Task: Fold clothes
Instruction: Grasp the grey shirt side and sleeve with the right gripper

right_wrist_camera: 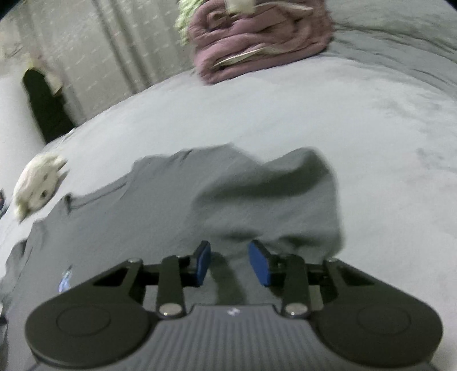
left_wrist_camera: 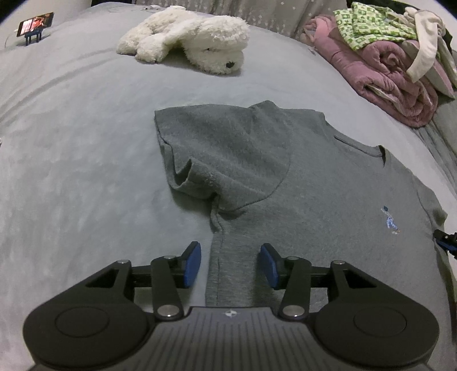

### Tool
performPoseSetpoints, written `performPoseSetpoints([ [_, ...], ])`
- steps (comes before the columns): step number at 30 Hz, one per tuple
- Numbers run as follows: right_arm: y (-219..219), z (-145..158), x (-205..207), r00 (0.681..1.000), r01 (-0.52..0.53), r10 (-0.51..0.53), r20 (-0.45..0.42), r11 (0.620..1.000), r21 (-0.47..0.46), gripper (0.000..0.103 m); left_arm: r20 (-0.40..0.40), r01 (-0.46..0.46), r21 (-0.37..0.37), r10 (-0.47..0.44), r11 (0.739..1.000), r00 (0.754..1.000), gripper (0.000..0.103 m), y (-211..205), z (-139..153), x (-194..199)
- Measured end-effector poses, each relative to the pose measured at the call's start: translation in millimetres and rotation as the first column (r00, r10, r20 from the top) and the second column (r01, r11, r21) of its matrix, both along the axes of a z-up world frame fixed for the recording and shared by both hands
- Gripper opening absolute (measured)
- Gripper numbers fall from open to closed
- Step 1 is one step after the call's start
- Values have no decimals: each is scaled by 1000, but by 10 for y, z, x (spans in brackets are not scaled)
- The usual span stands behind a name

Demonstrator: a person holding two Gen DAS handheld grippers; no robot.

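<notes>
A grey T-shirt point(left_wrist_camera: 300, 182) with a small blue chest emblem point(left_wrist_camera: 390, 221) lies flat on the grey bed point(left_wrist_camera: 71, 142). Its left sleeve point(left_wrist_camera: 217, 151) is folded inward over the chest. My left gripper point(left_wrist_camera: 230, 264) hovers open above the shirt's side edge, and nothing sits between its blue pads point(left_wrist_camera: 192, 264). In the blurred right wrist view the same T-shirt point(right_wrist_camera: 171, 205) has its other sleeve point(right_wrist_camera: 285, 194) bunched up ahead. There my right gripper point(right_wrist_camera: 230, 264) stands open over the cloth, with the pads point(right_wrist_camera: 258, 264) apart and gripping nothing.
A white plush dog point(left_wrist_camera: 188, 37) lies at the far side of the bed. A pile of pink blankets and green-patterned clothes point(left_wrist_camera: 385, 54) sits at the far right. A phone on a small stand point(left_wrist_camera: 35, 24) is at the far left. Curtains point(right_wrist_camera: 100, 42) hang beyond the bed.
</notes>
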State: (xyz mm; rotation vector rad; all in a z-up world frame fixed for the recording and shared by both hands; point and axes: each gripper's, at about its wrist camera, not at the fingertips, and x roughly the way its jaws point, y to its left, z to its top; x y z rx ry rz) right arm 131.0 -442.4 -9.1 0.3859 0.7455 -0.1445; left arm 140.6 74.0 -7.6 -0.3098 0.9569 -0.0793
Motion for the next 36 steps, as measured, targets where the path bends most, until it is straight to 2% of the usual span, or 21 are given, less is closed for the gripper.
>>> performPoseSetpoints([
  [5,-184,-41,-8,998,63,-63,7,998,27,32,0,-8,-21,8,1000,1000,45,30,3,-4],
  [8,-232,-67,9,997,73,-77,32,992,107,46,3,-7,-12,7,1000,1000,46,4,2,-11],
  [9,-236,-68,21,997,68,-73,39,990,126,47,6,-5,-5,5,1000,1000,46,-7,1,-13],
  [16,-237,-19,80,998,49,-53,42,994,98,37,20,-7,10,7,1000,1000,46,-29,-7,-4],
  [20,-535,38,-21,978,194,-203,53,972,134,39,22,-5,5,5,1000,1000,46,-15,-14,-4],
  [22,-669,-32,-37,968,244,-250,24,959,141,40,22,-5,3,5,1000,1000,46,-11,-15,-3],
  [24,-784,-93,-50,961,267,-276,21,944,196,40,23,-5,3,5,1000,1000,46,-13,-15,-4],
  [25,-828,-108,-48,959,271,-283,23,936,223,41,23,-5,5,5,1000,1000,46,-18,-14,-4],
  [27,-856,-103,2,959,262,-279,40,936,236,53,25,0,12,0,1000,1000,46,-30,-17,-5],
  [28,-856,-106,34,962,252,-270,49,939,233,55,26,3,15,-4,1000,1000,46,-34,-17,-5],
  [29,-836,-122,71,966,235,-252,53,947,219,54,28,7,18,-8,1000,1000,46,-38,-18,-5],
  [31,-701,-100,125,977,194,-204,64,973,127,14,32,12,27,-13,1000,999,46,-45,-24,-5],
  [32,-610,-77,146,982,172,-176,68,983,64,7,33,14,32,-15,999,999,46,-49,-25,-2],
  [36,-102,166,95,984,37,-9,179,987,-154,7,38,24,47,-26,999,999,46,-59,-26,6],
])
